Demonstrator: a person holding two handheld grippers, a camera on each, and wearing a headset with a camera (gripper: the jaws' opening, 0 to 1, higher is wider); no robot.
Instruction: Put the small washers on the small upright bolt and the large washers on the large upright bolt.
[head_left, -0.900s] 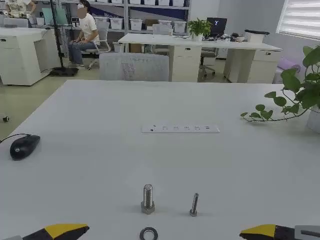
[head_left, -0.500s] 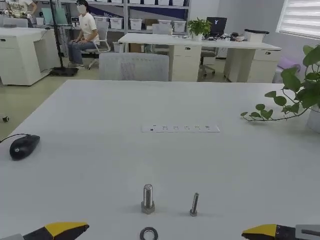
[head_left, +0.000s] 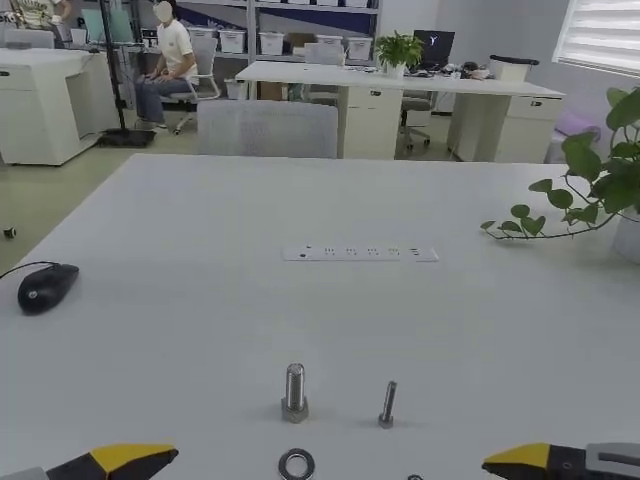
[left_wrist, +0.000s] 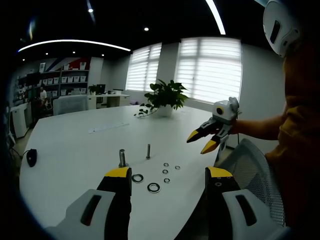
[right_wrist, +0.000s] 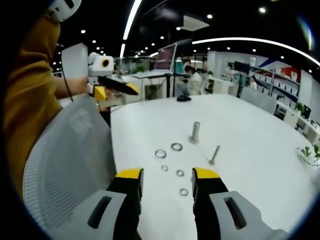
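Two bolts stand upright near the table's front edge: the thick large bolt (head_left: 294, 392) on the left and the thin small bolt (head_left: 387, 404) to its right. In front of them lie two large washers (left_wrist: 137, 178) (left_wrist: 153, 187) and several small washers (left_wrist: 166, 180) flat on the white table. One large washer (head_left: 296, 463) lies just before the large bolt. My left gripper (left_wrist: 169, 174) is open and holds nothing, back from the washers. My right gripper (right_wrist: 167, 175) is also open and holds nothing. Their yellow tips, the left gripper (head_left: 120, 460) and the right gripper (head_left: 525, 462), flank the bolts.
A black mouse (head_left: 46, 285) lies at the far left and a white socket strip (head_left: 360, 254) in mid-table. A leafy plant (head_left: 600, 190) stands at the right edge. A grey mesh chair back (right_wrist: 70, 150) is close to the table's near edge.
The head camera has tipped down a little, so a small washer now shows at the bottom edge. Bolts, washers and both grippers have kept their places.
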